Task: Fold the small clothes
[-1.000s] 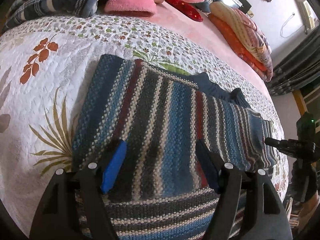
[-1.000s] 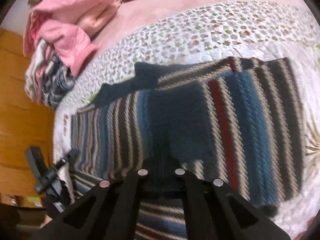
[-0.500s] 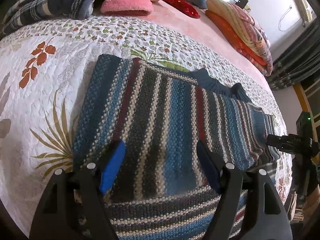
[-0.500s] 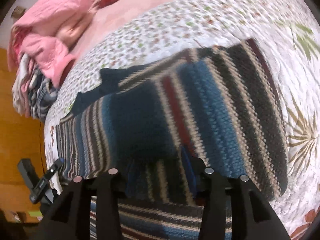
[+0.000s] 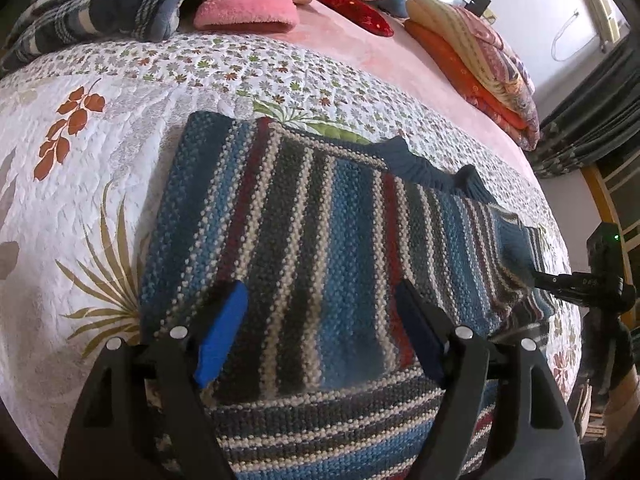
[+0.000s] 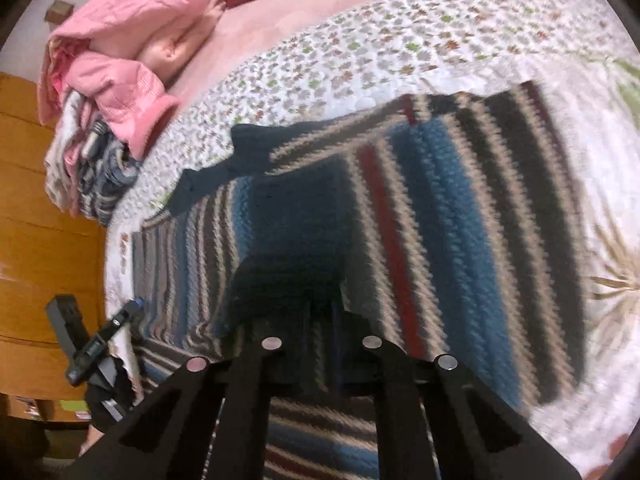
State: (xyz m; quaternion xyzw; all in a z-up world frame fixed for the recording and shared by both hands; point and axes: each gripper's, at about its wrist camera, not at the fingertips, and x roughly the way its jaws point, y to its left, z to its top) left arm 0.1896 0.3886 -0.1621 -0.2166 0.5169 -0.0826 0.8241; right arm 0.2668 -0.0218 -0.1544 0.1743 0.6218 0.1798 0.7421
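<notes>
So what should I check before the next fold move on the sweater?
1. Left gripper free to grasp: ok, jaws wide open.
2. Left gripper has hold of the sweater: not ok, nothing pinched.
3. Right gripper has hold of fabric: cannot tell, tips lost in dark blur.
4. Sweater body flat on the quilt: ok.
5. Pink clothes out of the way: ok, apart at the far end.

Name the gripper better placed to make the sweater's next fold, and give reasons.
Probably the left gripper: open, straddling the sweater at its near fold. The right gripper looks nearly closed on the cuff end.
</notes>
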